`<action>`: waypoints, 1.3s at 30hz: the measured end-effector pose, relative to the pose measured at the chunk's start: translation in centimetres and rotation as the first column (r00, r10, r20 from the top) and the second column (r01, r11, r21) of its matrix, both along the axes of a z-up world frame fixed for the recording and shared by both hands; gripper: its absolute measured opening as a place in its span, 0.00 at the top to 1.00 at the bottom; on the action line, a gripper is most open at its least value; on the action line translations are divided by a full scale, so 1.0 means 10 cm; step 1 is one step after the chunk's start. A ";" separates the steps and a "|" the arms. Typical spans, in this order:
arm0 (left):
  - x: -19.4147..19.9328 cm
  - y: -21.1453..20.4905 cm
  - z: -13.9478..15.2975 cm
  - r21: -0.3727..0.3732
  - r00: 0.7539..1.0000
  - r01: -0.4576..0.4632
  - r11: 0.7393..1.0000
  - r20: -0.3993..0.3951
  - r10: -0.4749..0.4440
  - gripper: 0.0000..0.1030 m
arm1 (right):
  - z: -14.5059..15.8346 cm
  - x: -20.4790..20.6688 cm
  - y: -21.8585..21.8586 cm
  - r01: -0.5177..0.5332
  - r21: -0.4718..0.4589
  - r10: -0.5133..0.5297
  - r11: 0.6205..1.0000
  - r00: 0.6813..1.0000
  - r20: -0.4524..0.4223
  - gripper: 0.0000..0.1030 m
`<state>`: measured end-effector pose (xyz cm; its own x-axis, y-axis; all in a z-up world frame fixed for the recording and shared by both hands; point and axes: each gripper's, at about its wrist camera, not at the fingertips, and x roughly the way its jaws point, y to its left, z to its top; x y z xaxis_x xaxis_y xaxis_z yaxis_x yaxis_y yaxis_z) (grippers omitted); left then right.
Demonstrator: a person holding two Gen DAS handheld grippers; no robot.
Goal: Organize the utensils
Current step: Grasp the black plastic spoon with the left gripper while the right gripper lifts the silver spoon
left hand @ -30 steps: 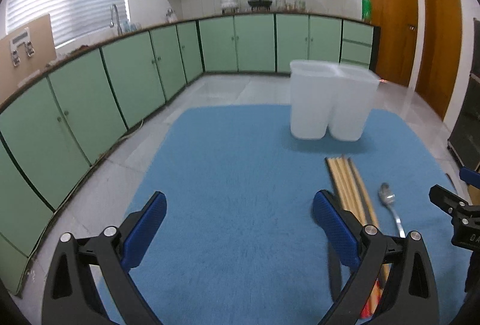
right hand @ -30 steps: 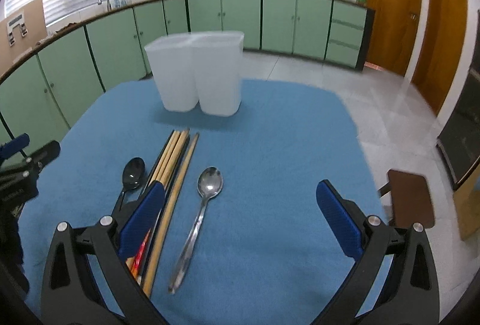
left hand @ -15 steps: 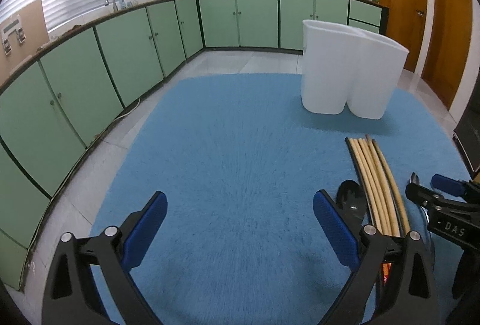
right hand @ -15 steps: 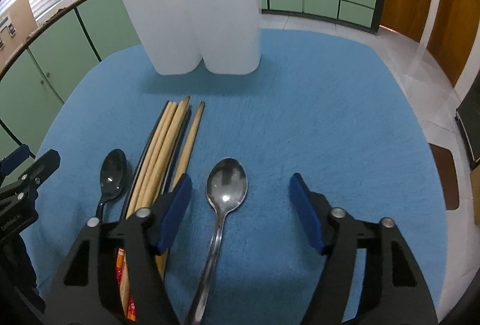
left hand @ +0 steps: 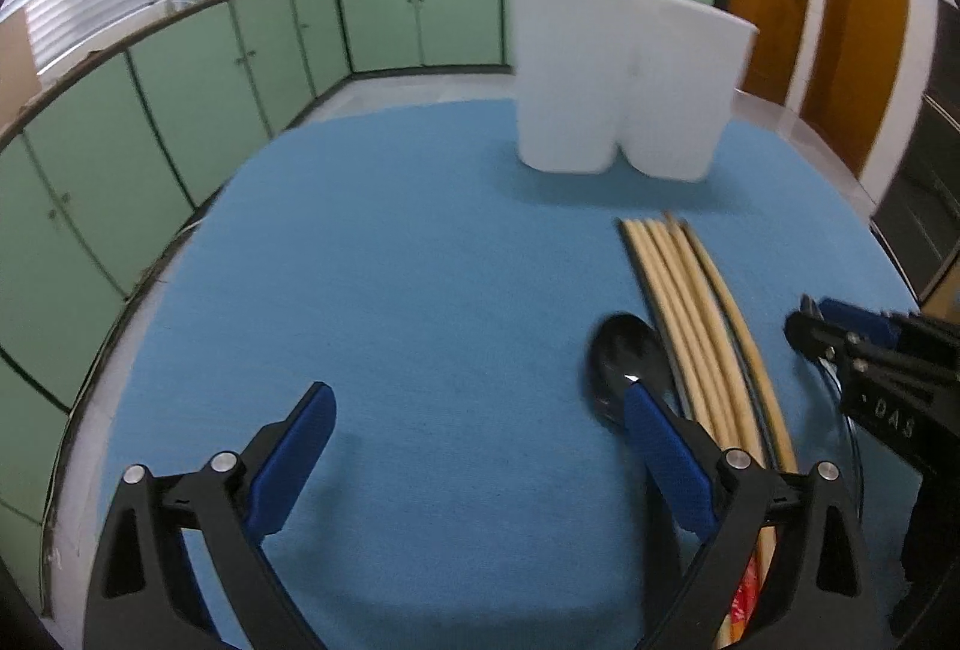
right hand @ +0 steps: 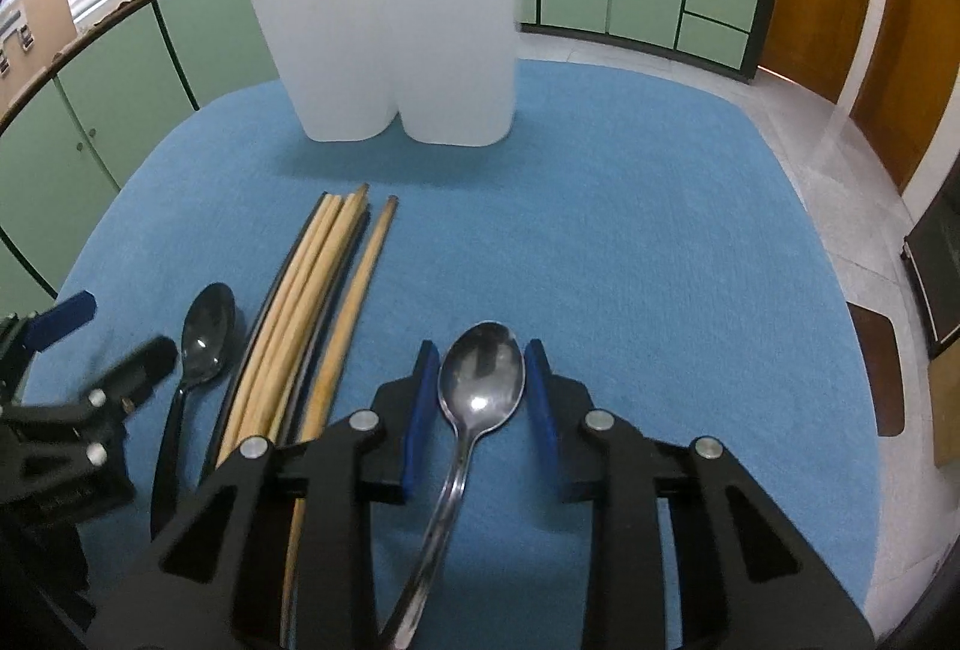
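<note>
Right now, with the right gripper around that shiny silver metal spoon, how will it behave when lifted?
The shiny silver metal spoon looks rigid, so no flopping. Its polished bowl, between the closing right gripper pads, may slip. The long handle trailing behind probably tips it downward.

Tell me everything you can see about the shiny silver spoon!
The silver spoon looks like polished metal, with an oval bowl facing up and catching a bright glint of light. Its thin handle runs back toward the camera, under the right gripper. It lies flat on the blue cloth, right of the chopsticks. The gripper's blue pads sit either side of its bowl and are closing on it; whether they touch yet is unclear.
</note>
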<state>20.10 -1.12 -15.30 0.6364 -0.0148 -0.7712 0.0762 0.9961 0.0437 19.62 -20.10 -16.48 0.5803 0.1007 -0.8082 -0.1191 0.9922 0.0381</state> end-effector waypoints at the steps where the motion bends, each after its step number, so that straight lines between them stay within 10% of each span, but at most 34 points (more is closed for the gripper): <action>1: 0.00 -0.04 -0.01 -0.004 1.000 0.013 1.000 -0.004 -0.013 0.08 | 0.00 -0.01 -0.03 0.001 0.002 -0.001 1.000 1.000 0.000 0.73; 34: 0.40 -0.07 -0.07 0.006 0.994 -0.021 1.000 -0.107 0.021 0.07 | 0.04 0.18 -0.07 0.011 -0.025 -0.012 1.000 0.998 -0.054 0.60; 39: 0.42 -0.07 -0.09 -0.039 0.991 -0.016 0.999 -0.130 0.011 0.25 | 0.06 0.27 -0.05 0.034 -0.015 -0.035 0.999 0.995 -0.093 0.58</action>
